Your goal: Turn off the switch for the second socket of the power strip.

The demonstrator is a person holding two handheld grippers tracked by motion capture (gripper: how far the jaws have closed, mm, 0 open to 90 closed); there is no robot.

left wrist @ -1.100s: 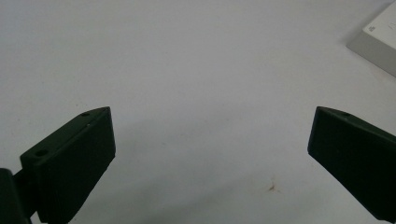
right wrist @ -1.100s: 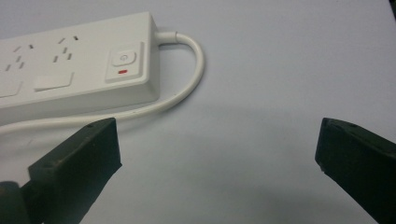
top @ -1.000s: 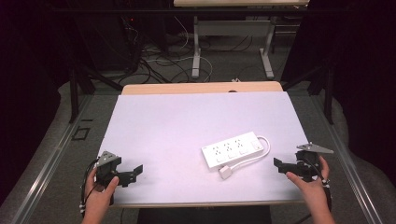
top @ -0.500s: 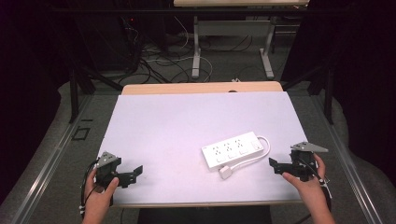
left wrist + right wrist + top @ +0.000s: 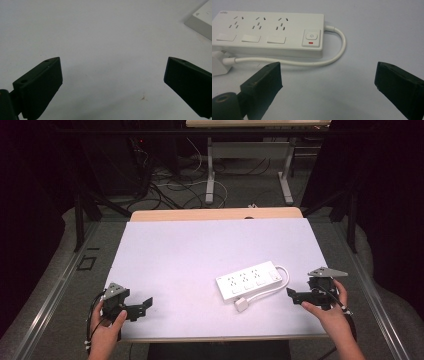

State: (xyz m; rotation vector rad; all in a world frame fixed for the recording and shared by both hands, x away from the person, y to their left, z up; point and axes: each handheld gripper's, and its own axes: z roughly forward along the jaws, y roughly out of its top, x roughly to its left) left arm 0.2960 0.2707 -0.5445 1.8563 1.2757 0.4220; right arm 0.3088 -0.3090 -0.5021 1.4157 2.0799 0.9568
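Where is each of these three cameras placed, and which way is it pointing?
High view: above the person's side, facing forward and down on the table; both hands with left hand-held gripper and right hand-held gripper show.
Left gripper view: rides that gripper, looking along its open jaws at bare tabletop.
Right gripper view: looks along its open jaws at the power strip.
All three views share the power strip.

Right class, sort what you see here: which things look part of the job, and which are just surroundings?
Likely the job (none is stated):
power strip
its cord and plug
left gripper, open
right gripper, open, facing the strip

Surroundings:
white table
cables on the floor
table frame behind
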